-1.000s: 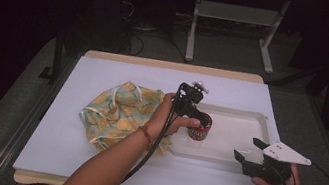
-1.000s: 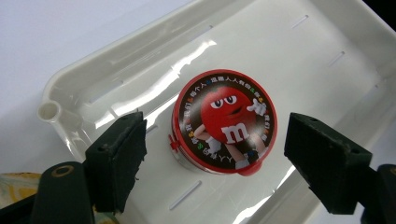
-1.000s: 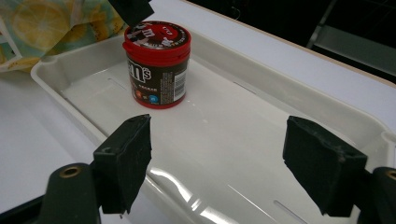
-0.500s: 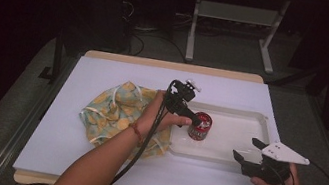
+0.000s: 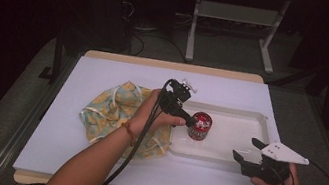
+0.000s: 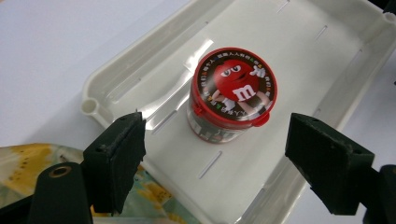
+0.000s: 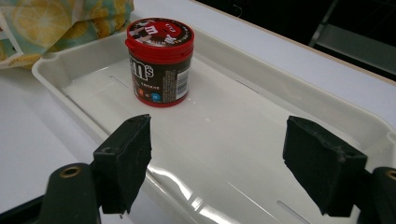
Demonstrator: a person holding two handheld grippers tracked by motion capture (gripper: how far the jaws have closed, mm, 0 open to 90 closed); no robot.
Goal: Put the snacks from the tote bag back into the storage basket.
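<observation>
Dark room beyond; a white-topped table [image 5: 90,161] with a pale wooden edge carries all items. Item one: a shallow white plastic tray [image 5: 238,153], rectangular with rounded corners, lying on the right half of the table, its long side running left to right. Item two: a small round candy tub [image 5: 200,126] with a red lid and dark brown body, standing upright on the tray floor in the tray's left end, close to the left wall; the left gripper view shows a red cartoon character printed on the lid [image 6: 235,87], and the right gripper view shows a white logo on the tub's side. Item three: a crumpled cloth [image 5: 108,111] printed with yellow lemon slices on pale green, lying on the table just left of the tray, its right edge touching or overlapping the tray's left rim. Left gripper [image 5: 188,119]: held above the cloth's right edge and the tray's left end, just beside the tub and apart from it, jaws spread wide and empty, the tub seen between them from above. Right gripper [image 5: 247,152]: held over the table at the tray's near right corner, well apart from the tub, jaws likewise spread wide with nothing between them, pointing across the tray toward the tub.
</observation>
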